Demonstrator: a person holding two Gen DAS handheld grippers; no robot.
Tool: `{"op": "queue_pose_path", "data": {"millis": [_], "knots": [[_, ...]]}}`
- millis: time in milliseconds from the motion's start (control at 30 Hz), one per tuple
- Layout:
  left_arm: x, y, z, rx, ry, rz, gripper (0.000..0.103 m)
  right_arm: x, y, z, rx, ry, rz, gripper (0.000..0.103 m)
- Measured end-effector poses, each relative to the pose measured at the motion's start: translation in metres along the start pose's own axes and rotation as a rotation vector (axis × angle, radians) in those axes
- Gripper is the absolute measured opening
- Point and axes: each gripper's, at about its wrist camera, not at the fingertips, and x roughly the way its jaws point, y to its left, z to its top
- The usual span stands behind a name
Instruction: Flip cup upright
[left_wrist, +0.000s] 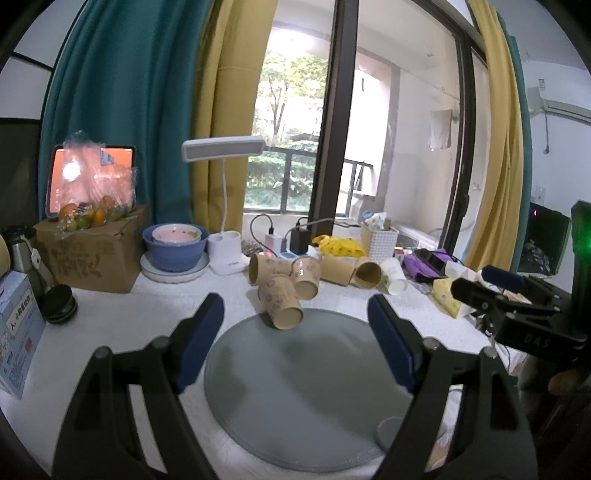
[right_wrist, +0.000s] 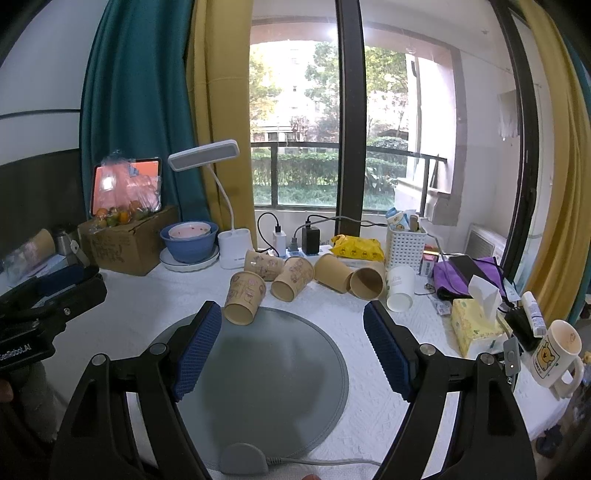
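Several brown paper cups lie on their sides on the white tablecloth behind a round grey mat (left_wrist: 295, 387), which also shows in the right wrist view (right_wrist: 258, 376). The nearest cup (left_wrist: 280, 304) rests at the mat's far edge with its mouth toward me; it also shows in the right wrist view (right_wrist: 244, 297). A white cup (right_wrist: 399, 288) lies tipped at the right end of the row. My left gripper (left_wrist: 295, 339) is open and empty above the mat. My right gripper (right_wrist: 293, 347) is open and empty above the mat, and it also shows at the right of the left wrist view (left_wrist: 491, 291).
Behind the cups are a power strip with chargers (right_wrist: 295, 240), a white desk lamp (right_wrist: 236, 247), a blue bowl (right_wrist: 189, 242) on a plate and a cardboard box (right_wrist: 127, 243). A white basket (right_wrist: 405, 245), tissue box (right_wrist: 476, 325) and mug (right_wrist: 557, 354) stand at the right.
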Motion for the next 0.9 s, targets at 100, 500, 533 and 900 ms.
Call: {"op": "queue_pose_path", "data": {"millis": [100,500,533,900], "knots": [[-0.0003,0.0004,0.0001,-0.002,0.0,0.0,0.081,-0.0001,0.0001,-0.0001,0.0,0.0,0.001,0.082],[-0.0012,0.001,-0.0005,-0.003,-0.003,-0.001,0.081,-0.0003,-0.0006,-0.0005,0.0,-0.002,0.002,0.082],[-0.0012,0.0008,-0.0003,-0.002,-0.005,-0.002,0.081,-0.0002,-0.0005,0.0001,0.0,-0.002,0.002,0.082],[-0.0014,0.0017,-0.0002,-0.004,-0.006,-0.002,0.081,-0.0006,-0.0005,-0.0004,0.001,-0.002,0.0,0.082]]}}
